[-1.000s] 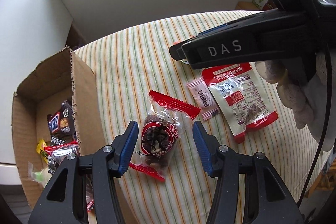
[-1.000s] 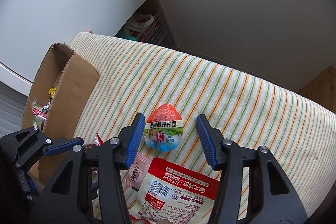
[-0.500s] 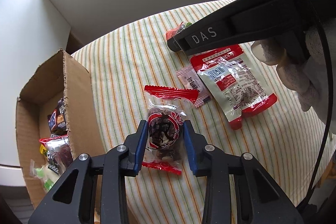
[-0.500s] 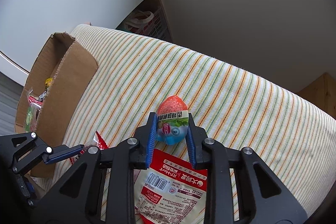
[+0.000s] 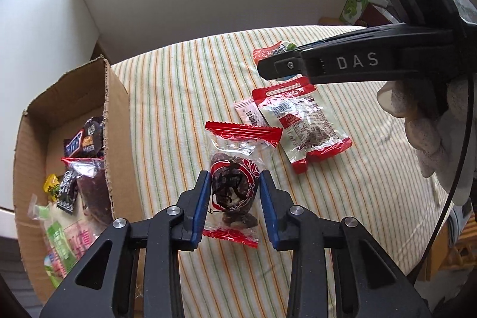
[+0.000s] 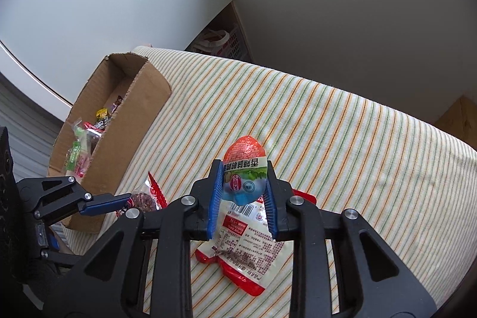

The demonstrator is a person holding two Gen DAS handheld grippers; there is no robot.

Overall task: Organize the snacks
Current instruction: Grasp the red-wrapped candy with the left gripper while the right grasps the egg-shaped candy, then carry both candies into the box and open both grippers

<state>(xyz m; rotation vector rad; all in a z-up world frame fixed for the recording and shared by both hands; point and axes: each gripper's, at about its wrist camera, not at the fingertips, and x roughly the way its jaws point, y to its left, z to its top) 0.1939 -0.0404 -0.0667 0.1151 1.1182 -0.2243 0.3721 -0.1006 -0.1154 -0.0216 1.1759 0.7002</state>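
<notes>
Two snacks are gripped now. At lower centre of the left wrist view, the left gripper (image 5: 234, 198) has closed its blue pads on a clear red-ended date packet (image 5: 235, 187) above the striped cloth (image 5: 184, 97). The right gripper (image 6: 243, 192) has closed on an egg-shaped snack (image 6: 244, 169). At left stands the cardboard box (image 5: 116, 121), with snacks inside.

"DAS" on the right tool (image 5: 278, 69)

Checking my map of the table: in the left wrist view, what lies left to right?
Cardboard box → date candy packet held in the left tool → red-and-white snack pouch → gloved hand.
</notes>
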